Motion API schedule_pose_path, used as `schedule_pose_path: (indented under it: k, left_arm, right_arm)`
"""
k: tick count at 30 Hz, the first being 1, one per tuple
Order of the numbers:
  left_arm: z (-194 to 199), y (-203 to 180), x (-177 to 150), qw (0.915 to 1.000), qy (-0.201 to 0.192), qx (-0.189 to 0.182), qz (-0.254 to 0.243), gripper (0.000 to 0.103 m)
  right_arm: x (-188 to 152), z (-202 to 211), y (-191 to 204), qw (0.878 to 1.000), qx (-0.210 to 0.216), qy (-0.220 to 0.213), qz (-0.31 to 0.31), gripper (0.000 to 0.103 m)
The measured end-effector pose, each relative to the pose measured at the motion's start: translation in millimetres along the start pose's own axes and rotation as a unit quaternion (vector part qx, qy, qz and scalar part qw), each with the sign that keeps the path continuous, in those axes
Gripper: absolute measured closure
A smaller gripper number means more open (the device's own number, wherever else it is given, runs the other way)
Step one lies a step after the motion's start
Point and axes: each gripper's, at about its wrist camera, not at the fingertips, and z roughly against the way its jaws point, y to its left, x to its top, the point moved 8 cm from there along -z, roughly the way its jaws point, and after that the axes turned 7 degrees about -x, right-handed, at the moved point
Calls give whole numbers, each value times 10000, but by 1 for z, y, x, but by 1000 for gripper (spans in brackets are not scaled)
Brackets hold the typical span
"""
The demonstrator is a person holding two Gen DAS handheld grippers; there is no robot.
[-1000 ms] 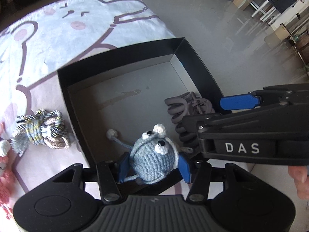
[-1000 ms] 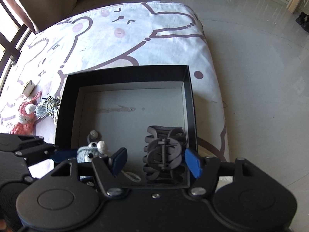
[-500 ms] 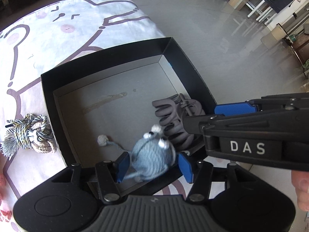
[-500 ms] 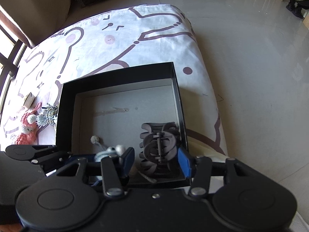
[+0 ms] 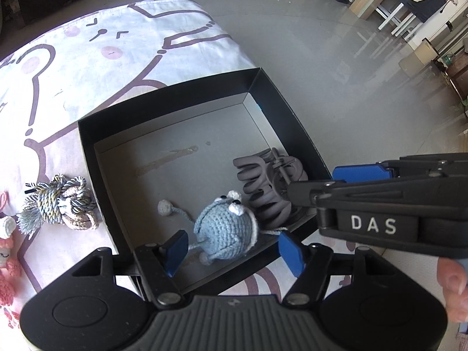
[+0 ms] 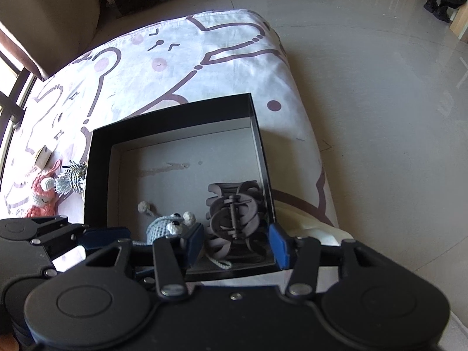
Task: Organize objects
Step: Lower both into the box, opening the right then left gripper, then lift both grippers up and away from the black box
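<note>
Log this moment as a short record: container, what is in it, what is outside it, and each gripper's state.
container: black box on the printed sheet
inside: blue crochet mouse, grey hair claw
outside, left of box: rope toy, pink crochet toy
left gripper: jaws just opening, pads clear of the mouse, which rests on the box floor
right gripper: has just closed in around the claw; contact unclear

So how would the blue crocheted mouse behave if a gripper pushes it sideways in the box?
The blue crocheted mouse looks soft and light, so it would probably squash slightly. Its rounded body might roll or tumble. Its yarn tail seems floppy and would likely just drag behind.
</note>
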Motion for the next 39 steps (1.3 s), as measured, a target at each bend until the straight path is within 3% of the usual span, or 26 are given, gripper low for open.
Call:
schedule_pose_path:
  k: [16,30,32,34,39]
  left_arm:
    - [32,-3,-1,9998,-184,4,12,33]
    - [75,11,-1,9979,-517,372,72,28]
    - [81,14,0,9973,-566,455,105,25]
    - [89,17,1,9961,-685,538,156,11]
    - [99,26,-2,9944,-750,725,188,6]
  right_arm:
    - [1,27,-3,9997,-154,-174,-21,52]
    - [-3,54,-8,9990,-297,-348,-30,52]
    - [-5,58,-8,9988,-339,-362,-22,52]
    - [-6,62,-9,9985,-389,-385,-13,52]
    - [-10,70,-9,9980,-443,-449,-38,46]
